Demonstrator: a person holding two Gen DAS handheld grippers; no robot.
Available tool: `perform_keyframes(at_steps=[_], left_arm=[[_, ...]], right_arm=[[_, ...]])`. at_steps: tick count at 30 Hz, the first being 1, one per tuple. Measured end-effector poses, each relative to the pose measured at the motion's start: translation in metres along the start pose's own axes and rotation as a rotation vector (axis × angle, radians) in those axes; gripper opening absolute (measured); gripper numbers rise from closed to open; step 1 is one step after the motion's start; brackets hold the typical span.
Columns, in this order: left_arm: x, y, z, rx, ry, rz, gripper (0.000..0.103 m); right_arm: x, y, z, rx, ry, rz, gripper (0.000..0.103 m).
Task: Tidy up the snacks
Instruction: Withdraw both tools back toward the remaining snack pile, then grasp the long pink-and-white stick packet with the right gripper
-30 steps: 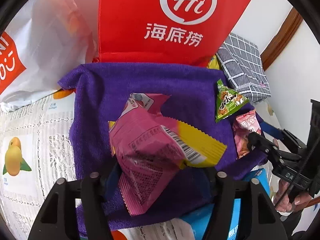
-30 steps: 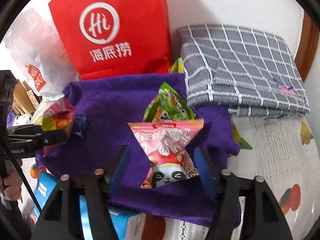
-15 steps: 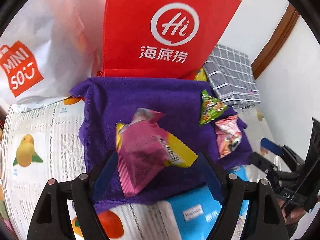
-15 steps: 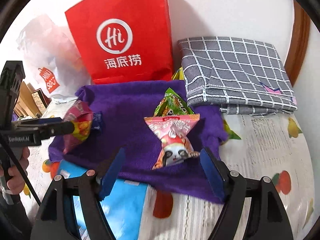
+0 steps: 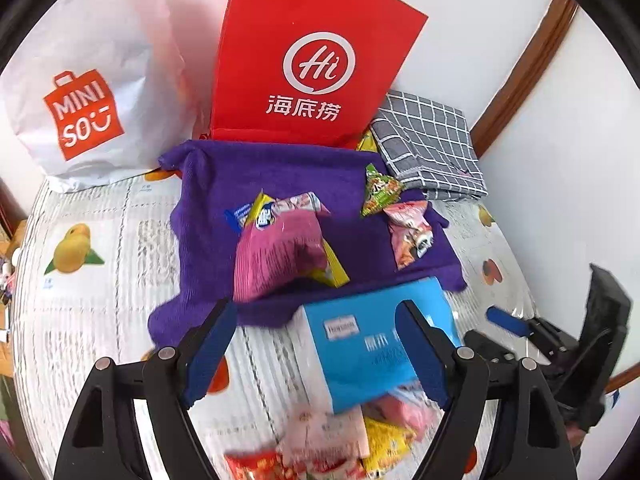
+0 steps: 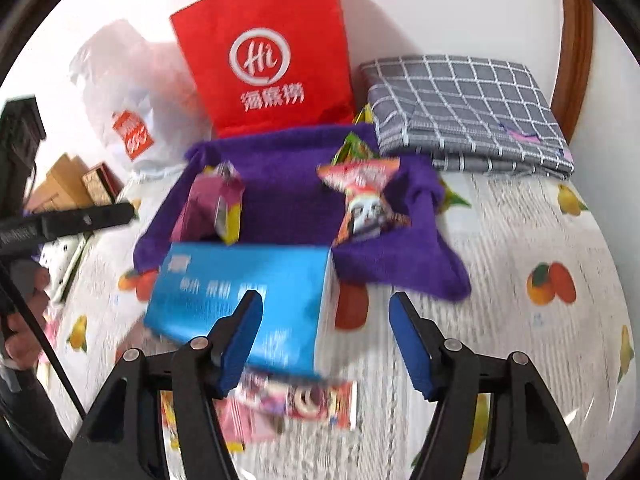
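A purple towel (image 5: 280,172) (image 6: 288,200) lies on the table. On it rest a pink and yellow snack bag (image 5: 280,252) (image 6: 216,208), a green triangular pack (image 5: 380,190) (image 6: 354,148) and a red panda pack (image 5: 408,232) (image 6: 362,204). A blue box (image 5: 376,340) (image 6: 240,296) lies in front of the towel, with several loose snack packs (image 5: 340,440) (image 6: 296,400) nearer me. My left gripper (image 5: 316,352) is open and empty above the box. My right gripper (image 6: 326,340) is open and empty beside the box.
A red paper bag (image 5: 316,72) (image 6: 268,56) and a white Miniso bag (image 5: 88,92) (image 6: 128,100) stand behind the towel. A folded grey checked cloth (image 5: 428,144) (image 6: 464,108) lies at the back right. The fruit-print tablecloth (image 6: 520,240) covers the table.
Both grippers have pulled back from the towel. The left gripper let go of the pink and yellow bag, which now lies on the towel. The blue box and loose packs came into view.
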State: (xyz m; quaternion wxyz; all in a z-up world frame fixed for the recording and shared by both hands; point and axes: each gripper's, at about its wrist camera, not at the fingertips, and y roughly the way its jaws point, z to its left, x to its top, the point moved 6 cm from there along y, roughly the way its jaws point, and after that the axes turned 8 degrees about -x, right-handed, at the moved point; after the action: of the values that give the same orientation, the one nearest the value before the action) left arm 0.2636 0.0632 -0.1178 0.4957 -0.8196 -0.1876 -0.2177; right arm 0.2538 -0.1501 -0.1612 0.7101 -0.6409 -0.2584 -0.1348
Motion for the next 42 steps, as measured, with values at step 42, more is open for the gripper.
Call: perform_keyframes(at_steps=[42], left_arm=[[-0.094,-0.041,0.023,0.091,-0.060,0.034,0.081]], right_arm=[[-0.083,0.011,0.033,-0.060,-0.269,-0.012,0.026]])
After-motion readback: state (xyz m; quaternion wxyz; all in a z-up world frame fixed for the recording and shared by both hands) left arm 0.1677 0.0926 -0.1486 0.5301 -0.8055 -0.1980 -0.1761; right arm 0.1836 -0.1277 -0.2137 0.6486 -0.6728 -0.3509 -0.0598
